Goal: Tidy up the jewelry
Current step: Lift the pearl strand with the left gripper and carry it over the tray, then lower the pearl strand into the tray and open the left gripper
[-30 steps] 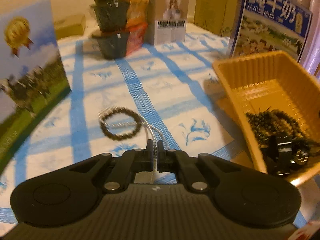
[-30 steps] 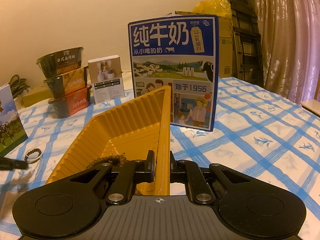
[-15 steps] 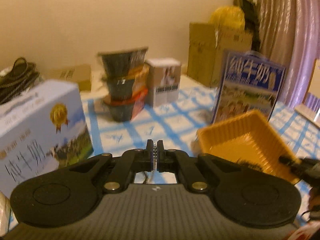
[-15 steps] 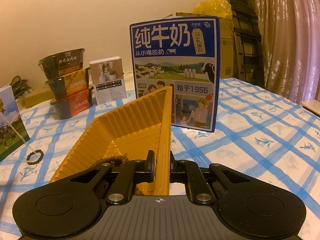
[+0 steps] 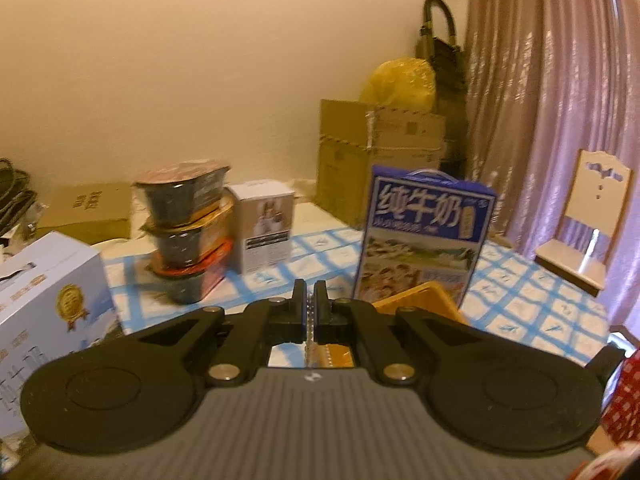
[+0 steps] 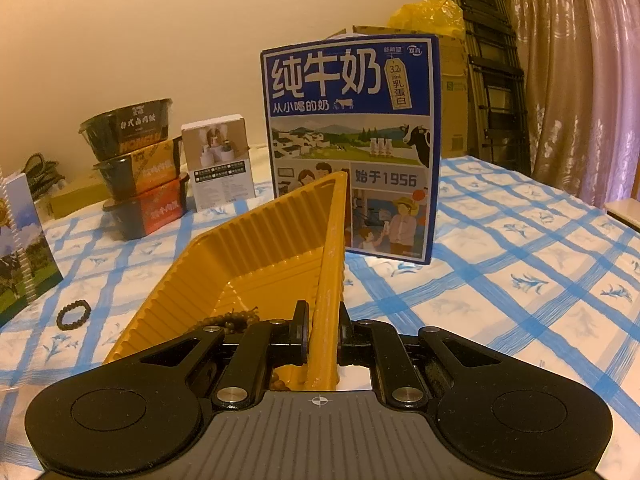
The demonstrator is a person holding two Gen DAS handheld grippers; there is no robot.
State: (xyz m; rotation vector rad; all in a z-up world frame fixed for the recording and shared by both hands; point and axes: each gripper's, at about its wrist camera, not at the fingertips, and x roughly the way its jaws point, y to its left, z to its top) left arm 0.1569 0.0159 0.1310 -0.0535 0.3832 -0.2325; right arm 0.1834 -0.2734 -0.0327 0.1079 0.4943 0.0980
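Right wrist view: milk carton [image 6: 352, 148] upright just behind yellow tray [image 6: 260, 256].

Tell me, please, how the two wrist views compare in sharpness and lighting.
Left wrist: soft with motion blur, the milk carton lettering smeared. Right wrist: crisp, the carton text and yellow tray ribs readable. Both carry a warm orange cast and fisheye bending at the edges.

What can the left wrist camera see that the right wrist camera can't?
Only the left wrist view shows a silver chain pinched in the left gripper and a wooden chair.

Only the right wrist view shows a dark bead bracelet on the tablecloth and the right gripper clamping the tray wall.

Both show the yellow tray, blue milk box and stacked bowls.
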